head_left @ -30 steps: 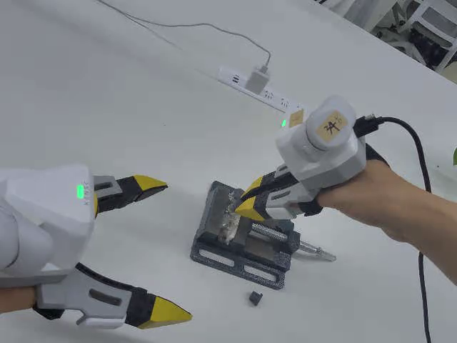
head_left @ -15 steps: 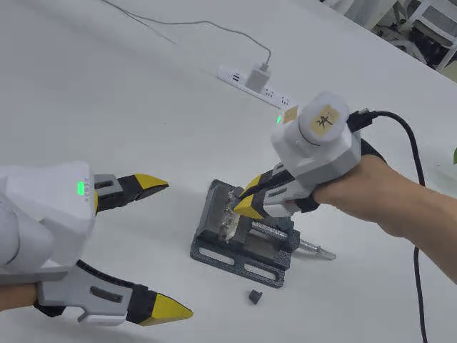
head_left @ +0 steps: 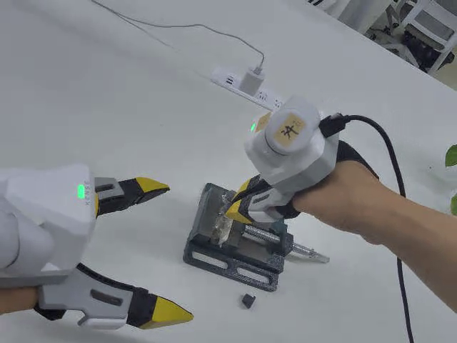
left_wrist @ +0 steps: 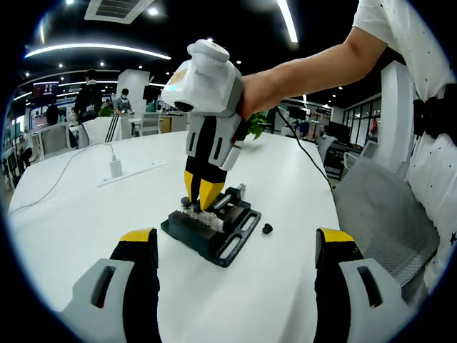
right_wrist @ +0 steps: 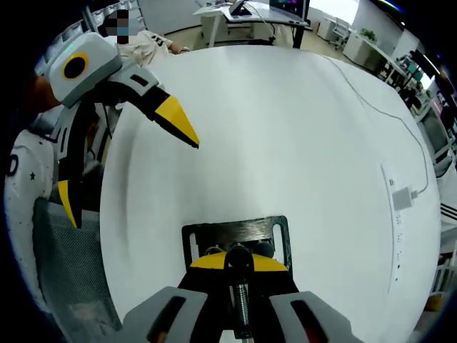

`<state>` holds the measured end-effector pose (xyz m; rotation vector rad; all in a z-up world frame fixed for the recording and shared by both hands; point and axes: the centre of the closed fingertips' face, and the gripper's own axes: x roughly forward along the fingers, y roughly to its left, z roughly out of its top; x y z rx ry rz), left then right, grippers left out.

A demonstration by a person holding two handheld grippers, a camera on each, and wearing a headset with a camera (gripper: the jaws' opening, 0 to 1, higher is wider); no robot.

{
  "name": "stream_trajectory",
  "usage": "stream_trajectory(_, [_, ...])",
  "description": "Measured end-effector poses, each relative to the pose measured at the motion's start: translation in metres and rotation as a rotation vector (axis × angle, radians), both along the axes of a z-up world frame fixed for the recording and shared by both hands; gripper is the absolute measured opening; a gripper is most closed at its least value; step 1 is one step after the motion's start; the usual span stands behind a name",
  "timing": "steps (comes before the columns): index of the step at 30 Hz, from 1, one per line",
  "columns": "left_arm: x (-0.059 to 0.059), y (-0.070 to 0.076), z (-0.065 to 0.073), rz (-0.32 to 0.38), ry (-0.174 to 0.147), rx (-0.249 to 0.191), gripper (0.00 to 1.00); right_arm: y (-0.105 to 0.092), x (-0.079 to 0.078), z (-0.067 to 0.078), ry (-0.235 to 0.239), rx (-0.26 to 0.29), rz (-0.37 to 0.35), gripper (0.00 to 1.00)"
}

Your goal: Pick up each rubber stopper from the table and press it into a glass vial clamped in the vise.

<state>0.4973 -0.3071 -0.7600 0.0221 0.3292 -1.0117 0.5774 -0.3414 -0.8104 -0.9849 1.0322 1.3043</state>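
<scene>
The white table of an open office carries a small dark vise, with a power strip well behind it.

In the head view the right gripper stands steeply over the vise, its yellow tips drawn together just above a glass vial clamped there. A loose stopper lies on the table just in front of the vise. The left gripper hangs to the left of the vise, jaws spread wide and empty.

The left gripper view looks across at the vise, with the right tips coming down onto its top and the loose stopper just beside its base.

In the right gripper view the closed tips appear to pinch a small dark pinched stopper directly over the vise; whether it has entered the vial mouth I cannot tell.

The step in hand looks like the pressing. It would go best with the stopper centred on the mouth and pushed straight down along the vial's axis. A sideways load could tip the glass in the vise, so let go only once the stopper is seated.
</scene>
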Motion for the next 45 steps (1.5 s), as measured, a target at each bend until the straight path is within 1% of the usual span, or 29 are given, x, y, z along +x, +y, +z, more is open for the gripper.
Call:
stream_trajectory(1, [0.000,-0.001,0.001,-0.002,-0.001,-0.001,0.91,0.000,0.000,0.000,-0.002,0.001,0.014,0.05])
stream_trajectory(4, [0.000,-0.003,0.004,-0.006,-0.003,-0.005,0.90,-0.001,0.001,0.001,-0.008,0.005,0.006,0.06])
stream_trajectory(6, [-0.001,-0.002,0.005,-0.006,-0.006,-0.003,0.90,-0.001,0.001,0.001,-0.007,0.013,-0.002,0.07])
stream_trajectory(9, [-0.002,-0.001,0.004,-0.002,-0.003,-0.002,0.90,-0.001,0.001,0.001,-0.015,0.024,0.007,0.07])
stream_trajectory(14, [-0.003,0.002,0.001,0.000,0.001,0.002,0.90,-0.001,0.001,0.001,-0.009,0.044,-0.012,0.09])
stream_trajectory(17, [-0.003,0.004,0.002,0.005,0.001,-0.001,0.90,0.000,0.001,0.002,-0.005,0.061,-0.033,0.08])
stream_trajectory(19, [-0.002,0.004,0.003,0.006,0.002,-0.002,0.90,0.001,0.000,0.003,0.000,0.071,-0.043,0.10])
stream_trajectory(22, [-0.001,0.003,0.003,0.004,0.001,-0.001,0.90,0.000,0.001,0.005,-0.013,0.080,-0.047,0.11])
stream_trajectory(25, [-0.001,0.003,0.003,0.004,-0.002,-0.002,0.90,-0.001,0.002,0.010,-0.012,0.093,-0.056,0.12])
stream_trajectory(30, [-0.002,0.002,0.003,0.001,0.000,-0.003,0.89,-0.001,0.006,0.020,-0.020,0.130,-0.066,0.06])
stream_trajectory(31, [-0.002,0.001,0.003,0.001,0.000,-0.004,0.90,-0.002,0.007,0.021,-0.018,0.133,-0.070,0.06])
stream_trajectory(35, [-0.002,0.001,0.003,0.001,0.002,-0.004,0.90,-0.002,0.006,0.021,-0.001,0.140,-0.068,0.02])
stream_trajectory(37, [-0.002,0.001,0.002,0.001,0.003,-0.003,0.89,-0.002,0.004,0.020,0.014,0.147,-0.073,0.01])
stream_trajectory(39, [-0.002,0.001,0.002,0.000,0.004,-0.002,0.89,-0.002,0.004,0.019,0.018,0.146,-0.071,0.00])
stream_trajectory(45, [-0.003,0.002,0.002,0.001,0.007,-0.004,0.89,0.000,0.002,0.012,0.029,0.136,-0.059,0.00])
